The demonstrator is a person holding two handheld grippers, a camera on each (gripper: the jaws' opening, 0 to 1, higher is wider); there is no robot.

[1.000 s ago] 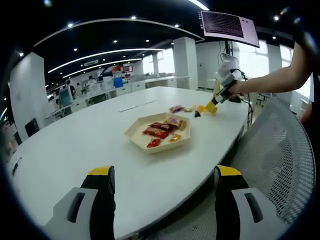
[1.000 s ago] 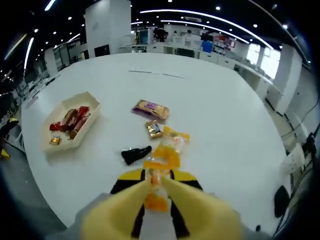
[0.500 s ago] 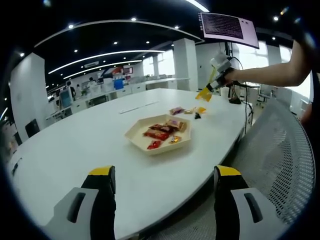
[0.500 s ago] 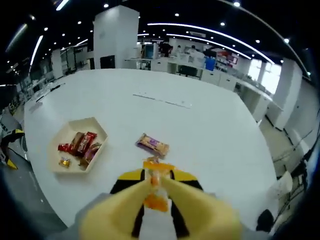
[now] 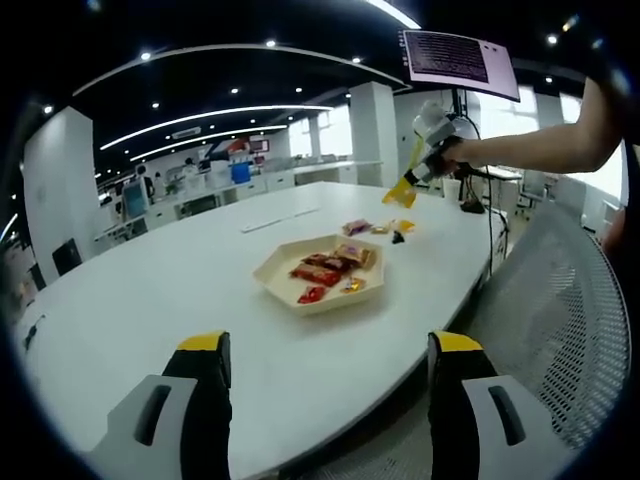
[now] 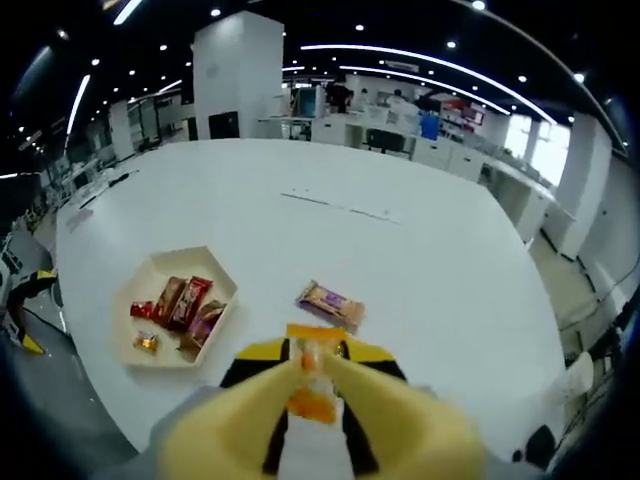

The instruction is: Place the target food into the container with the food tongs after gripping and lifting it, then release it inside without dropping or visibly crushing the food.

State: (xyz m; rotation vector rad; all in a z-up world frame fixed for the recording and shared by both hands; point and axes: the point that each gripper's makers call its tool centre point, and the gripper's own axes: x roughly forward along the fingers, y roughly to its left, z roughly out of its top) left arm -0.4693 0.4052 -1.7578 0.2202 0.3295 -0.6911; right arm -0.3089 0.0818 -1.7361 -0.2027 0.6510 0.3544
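Right now you are holding the right gripper up above the white oval table, its yellow tong jaws pinched shut on the small orange-wrapped snack. In the left gripper view, that snack is hanging in the air beyond the cream hexagonal tray. The tray is sitting near the table's edge, holding several red and brown wrapped bars. A purple-and-tan wrapped biscuit pack is lying on the table beside the tray. Your left gripper is hovering off the table's edge with its jaws spread wide, holding nothing.
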